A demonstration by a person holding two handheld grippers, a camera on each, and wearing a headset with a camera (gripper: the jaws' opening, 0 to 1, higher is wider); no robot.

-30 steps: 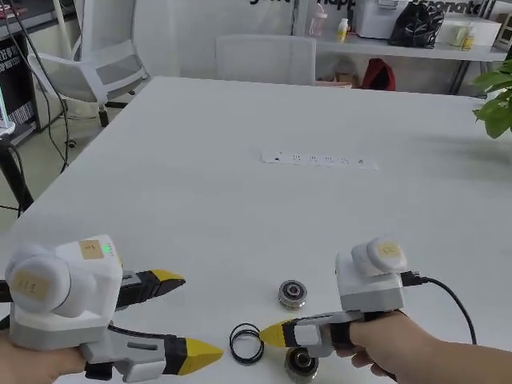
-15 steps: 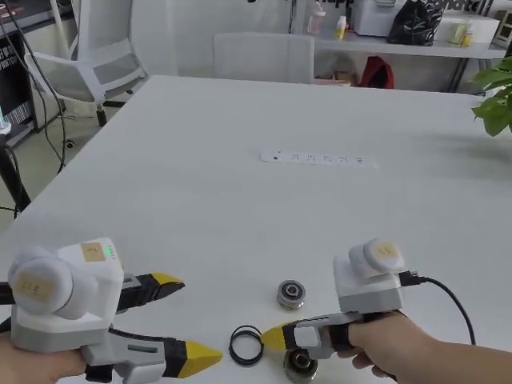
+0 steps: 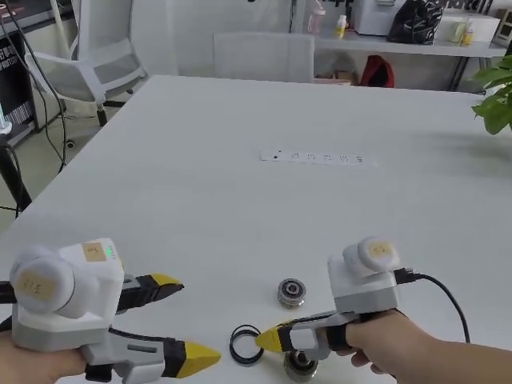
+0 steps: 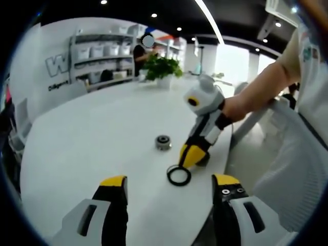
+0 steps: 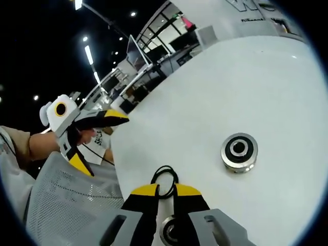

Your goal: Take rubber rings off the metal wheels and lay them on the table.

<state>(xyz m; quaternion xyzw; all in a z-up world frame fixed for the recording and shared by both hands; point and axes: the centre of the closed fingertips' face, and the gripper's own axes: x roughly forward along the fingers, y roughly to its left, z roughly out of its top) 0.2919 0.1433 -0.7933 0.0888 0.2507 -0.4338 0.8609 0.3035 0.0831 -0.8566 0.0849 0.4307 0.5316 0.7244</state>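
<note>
While black rubber rings [image 3: 232, 344] are already laid on the white table [image 3: 240, 200], the right gripper [image 5: 163, 190] is held nearly closed at their edge, grip unclear. The left gripper [image 3: 182, 318] is held open nearby. Beside the rings, a metal wheel [image 3: 292, 293] and a second wheel [image 3: 302, 366] are left unchecked for rubber.

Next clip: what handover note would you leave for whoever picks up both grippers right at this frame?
Left gripper: open, holding nothing, over the table's near edge.
Right gripper: jaws almost together on the near edge of the rubber ring, seemingly pinching it. The ring lies flat on the table.
Wheels: the far wheel stands free beyond the ring; the near wheel sits under the right gripper.
Done: one ring is off and down.
Left: release it, then check both wheels for rings, which I cannot tell from here.
</note>
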